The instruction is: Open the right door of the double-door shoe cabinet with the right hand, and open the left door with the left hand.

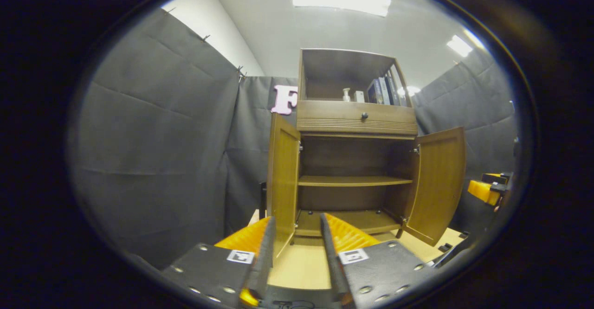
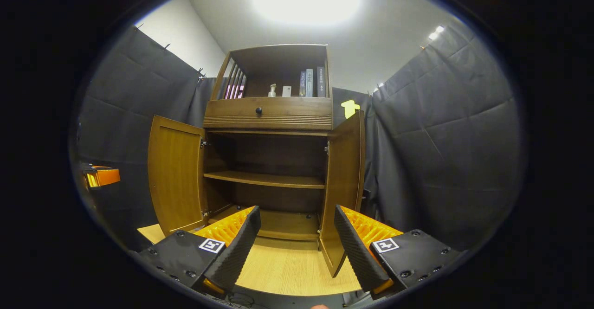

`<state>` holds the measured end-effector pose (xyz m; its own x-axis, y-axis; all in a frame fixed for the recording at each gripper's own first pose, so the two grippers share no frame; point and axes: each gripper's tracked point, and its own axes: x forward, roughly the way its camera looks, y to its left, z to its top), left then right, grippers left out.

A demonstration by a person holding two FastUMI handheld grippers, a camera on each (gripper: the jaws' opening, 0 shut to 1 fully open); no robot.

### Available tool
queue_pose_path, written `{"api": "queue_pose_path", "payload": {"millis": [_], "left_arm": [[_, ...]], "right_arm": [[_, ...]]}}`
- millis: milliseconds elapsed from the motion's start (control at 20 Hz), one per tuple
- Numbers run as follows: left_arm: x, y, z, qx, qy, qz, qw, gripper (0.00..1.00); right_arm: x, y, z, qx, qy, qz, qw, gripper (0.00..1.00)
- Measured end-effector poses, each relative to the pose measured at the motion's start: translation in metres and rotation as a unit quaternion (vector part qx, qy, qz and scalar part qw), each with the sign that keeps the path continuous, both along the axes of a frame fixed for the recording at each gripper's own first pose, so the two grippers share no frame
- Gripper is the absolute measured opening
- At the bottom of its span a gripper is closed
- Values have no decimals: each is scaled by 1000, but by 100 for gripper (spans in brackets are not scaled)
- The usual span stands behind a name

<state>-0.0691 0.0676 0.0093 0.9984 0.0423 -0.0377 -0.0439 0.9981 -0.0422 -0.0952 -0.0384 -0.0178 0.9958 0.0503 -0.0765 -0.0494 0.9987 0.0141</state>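
Note:
The wooden shoe cabinet (image 1: 357,119) stands ahead with both doors swung out. In the left gripper view its left door (image 1: 283,179) is seen almost edge-on, and the door's lower corner lies between the fingers of my left gripper (image 1: 297,218), close to the left finger; the jaws stand open, not pressing on it. In the right gripper view the right door (image 2: 344,183) is also nearly edge-on, its bottom edge just inside the right finger of my right gripper (image 2: 297,209), which is wide open. The inner shelf (image 2: 264,179) is bare.
Above the doors are a drawer with a dark knob (image 2: 258,111) and an open shelf with books (image 2: 311,82) and a small bottle (image 2: 272,90). The cabinet stands on a light wooden board (image 2: 287,267). Black cloth walls close in on both sides.

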Motion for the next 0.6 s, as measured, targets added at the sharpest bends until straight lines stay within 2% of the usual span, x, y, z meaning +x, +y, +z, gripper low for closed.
{"api": "queue_pose_path", "payload": {"millis": [200, 300, 600], "left_arm": [[0, 7, 5, 18, -9, 17, 1000, 79], [0, 4, 8, 20, -13, 13, 1000, 94], [2, -4, 5, 29, -5, 6, 1000, 94]], "right_arm": [[2, -1, 4, 4, -4, -2, 1000, 96], [3, -2, 5, 4, -5, -3, 1000, 100], [3, -5, 4, 5, -4, -4, 1000, 97]]}}
